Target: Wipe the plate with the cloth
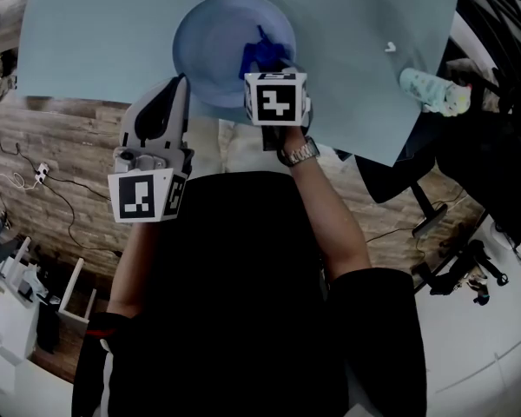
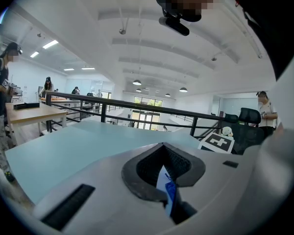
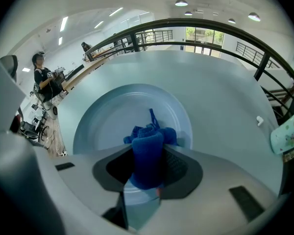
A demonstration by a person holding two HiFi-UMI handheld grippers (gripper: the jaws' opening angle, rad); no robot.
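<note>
Pale blue worktop (image 1: 87, 42), open hall behind. Our right tool (image 3: 147, 166) pinches the bunched blue cloth (image 3: 148, 148) over the plate (image 1: 200, 42) at upper centre so we can scrub. Left tool (image 1: 181, 85) pressed together, empty, parked beside the plate's lower-left rim, likely just out of the way.

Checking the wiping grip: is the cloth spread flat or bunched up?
Bunched up: the blue cloth is a rolled wad clamped in the right gripper, over the plate.
</note>
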